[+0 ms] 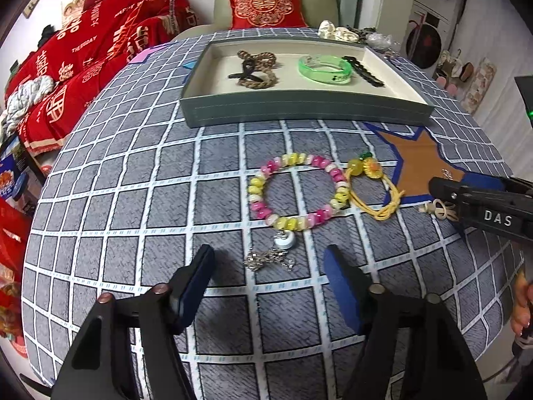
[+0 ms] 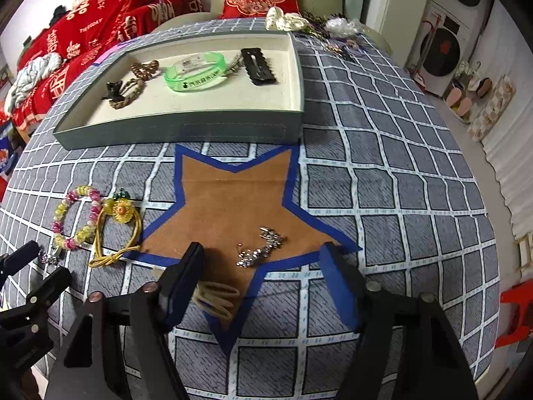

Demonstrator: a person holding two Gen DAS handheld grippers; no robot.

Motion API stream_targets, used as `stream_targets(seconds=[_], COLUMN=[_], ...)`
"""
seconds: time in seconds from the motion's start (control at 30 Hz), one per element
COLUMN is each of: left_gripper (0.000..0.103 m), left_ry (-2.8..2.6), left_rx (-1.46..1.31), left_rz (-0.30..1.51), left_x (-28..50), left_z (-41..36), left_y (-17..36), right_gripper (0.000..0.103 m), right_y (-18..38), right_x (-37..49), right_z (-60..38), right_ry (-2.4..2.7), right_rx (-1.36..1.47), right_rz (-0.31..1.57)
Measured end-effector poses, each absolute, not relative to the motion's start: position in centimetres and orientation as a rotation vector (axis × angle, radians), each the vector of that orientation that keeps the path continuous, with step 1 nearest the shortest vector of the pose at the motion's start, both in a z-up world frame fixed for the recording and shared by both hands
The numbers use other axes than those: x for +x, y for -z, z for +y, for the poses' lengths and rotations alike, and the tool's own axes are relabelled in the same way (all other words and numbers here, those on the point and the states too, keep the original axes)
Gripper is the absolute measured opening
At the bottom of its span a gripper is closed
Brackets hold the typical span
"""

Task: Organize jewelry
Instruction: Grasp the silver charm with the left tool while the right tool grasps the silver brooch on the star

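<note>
Grey checked tabletop (image 1: 133, 200) carried a grey tray (image 1: 299, 110). Below it, left claw (image 1: 269, 286) gaped around a silver chain (image 1: 269, 260), right claw (image 2: 263, 276) around a rhinestone piece (image 2: 263, 246), likely for pickup.

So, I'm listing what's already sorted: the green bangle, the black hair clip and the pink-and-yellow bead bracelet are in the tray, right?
Not quite: the pink-and-yellow bead bracelet lies on the checked cloth, outside the tray. The left wrist view shows the green bangle and black hair clip inside.
</note>
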State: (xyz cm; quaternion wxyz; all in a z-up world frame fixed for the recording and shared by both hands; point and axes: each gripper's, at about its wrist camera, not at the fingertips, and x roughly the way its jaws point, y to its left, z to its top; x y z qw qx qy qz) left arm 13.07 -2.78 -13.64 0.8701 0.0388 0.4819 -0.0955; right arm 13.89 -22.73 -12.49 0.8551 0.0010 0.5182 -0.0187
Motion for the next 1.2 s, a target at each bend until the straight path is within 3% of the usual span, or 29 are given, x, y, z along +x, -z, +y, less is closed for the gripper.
stream_targets(seconds=[0.1,0.27,0.3,1.2], left_gripper=[0.062,0.020,0.019,0.020], left_ry=[0.220,0.262,0.270,0.343], left_rx=[0.085,0.096,0.092,-0.038], left_rz=[1.006,1.003,1.004,0.925], left_x=[13.0,12.6,12.6,12.5], left_z=[-3.1,-3.6,-3.6,0.0], left_y=[13.5,13.2,13.2,6.4], right_gripper=[0.057,0.024,0.015,0.015], right_y=[12.3,12.0,12.0,6.9], right_x=[13.8,13.7,13.7,12.2], right_z=[-22.5,-22.2,-22.1,-26.4], right_ry=[0.030,0.022,0.022,-0.105], right_rx=[-0.004,-0.009,-0.011,0.243], right_rz=[1.083,1.083,1.083,1.033])
